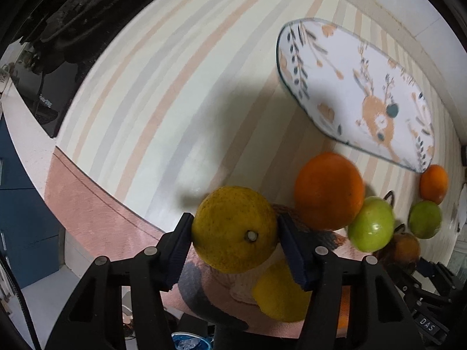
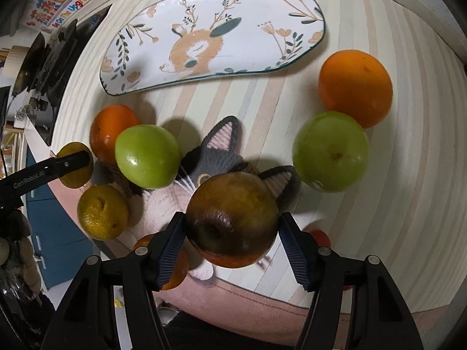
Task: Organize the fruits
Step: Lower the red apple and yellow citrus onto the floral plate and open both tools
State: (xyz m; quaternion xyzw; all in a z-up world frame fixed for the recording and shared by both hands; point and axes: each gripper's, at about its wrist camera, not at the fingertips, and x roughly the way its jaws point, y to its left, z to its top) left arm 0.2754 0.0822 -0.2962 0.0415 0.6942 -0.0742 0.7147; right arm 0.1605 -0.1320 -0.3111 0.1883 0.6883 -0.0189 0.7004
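Left tool (image 1: 235,230) clamping yellow citrus (image 1: 233,229), right tool (image 2: 232,227) clamping brownish fruit (image 2: 232,220)

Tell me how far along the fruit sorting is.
Nothing looks placed: the deer plate holds no fruit. In hand: the left tool grips a yellow citrus, the right tool a brownish fruit. Oranges and green fruits remain on the table.

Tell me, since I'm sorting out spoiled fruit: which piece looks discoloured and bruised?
The brownish dark fruit clamped in the right hand-held gripper. Its skin is mottled brown-green, unlike the clean green apples, oranges and yellow citrus.
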